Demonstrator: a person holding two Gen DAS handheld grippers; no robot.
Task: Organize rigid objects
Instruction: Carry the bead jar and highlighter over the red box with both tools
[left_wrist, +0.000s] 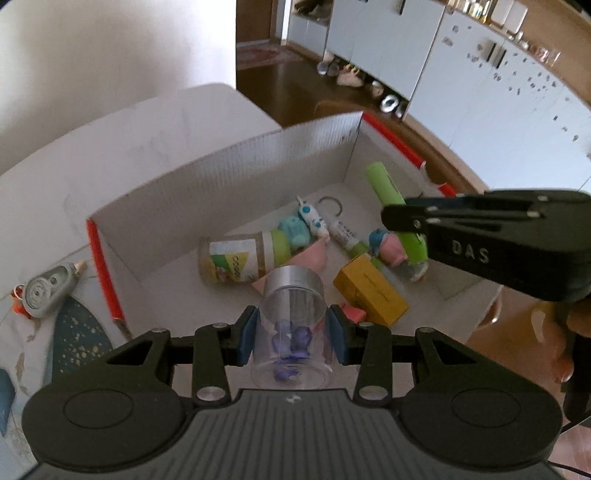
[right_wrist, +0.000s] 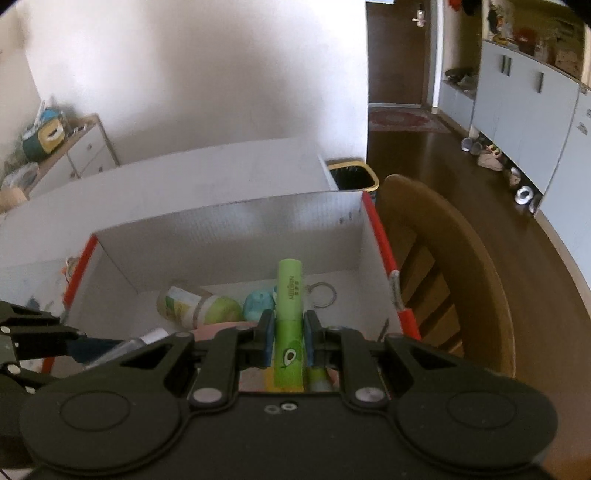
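Note:
My left gripper (left_wrist: 293, 332) is shut on a clear jar (left_wrist: 293, 314) with a silver lid and purple pieces inside, held over the near part of the white box (left_wrist: 229, 162) with red edges. My right gripper (right_wrist: 290, 334) is shut on a green tube (right_wrist: 290, 288) with an avocado picture, held above the same box (right_wrist: 236, 218). In the left wrist view the right gripper (left_wrist: 391, 218) comes in from the right with the green tube (left_wrist: 382, 184). Inside the box lie a green-lidded bottle (left_wrist: 236, 260), a yellow carton (left_wrist: 369, 293), small toys (left_wrist: 295, 229) and a key ring (left_wrist: 330, 205).
A grey oval gadget (left_wrist: 46, 291) lies on the patterned cloth left of the box. A wooden chair (right_wrist: 443, 280) stands right of the box, a black bin (right_wrist: 351, 177) behind it. White cabinets (right_wrist: 524, 110) line the far wall.

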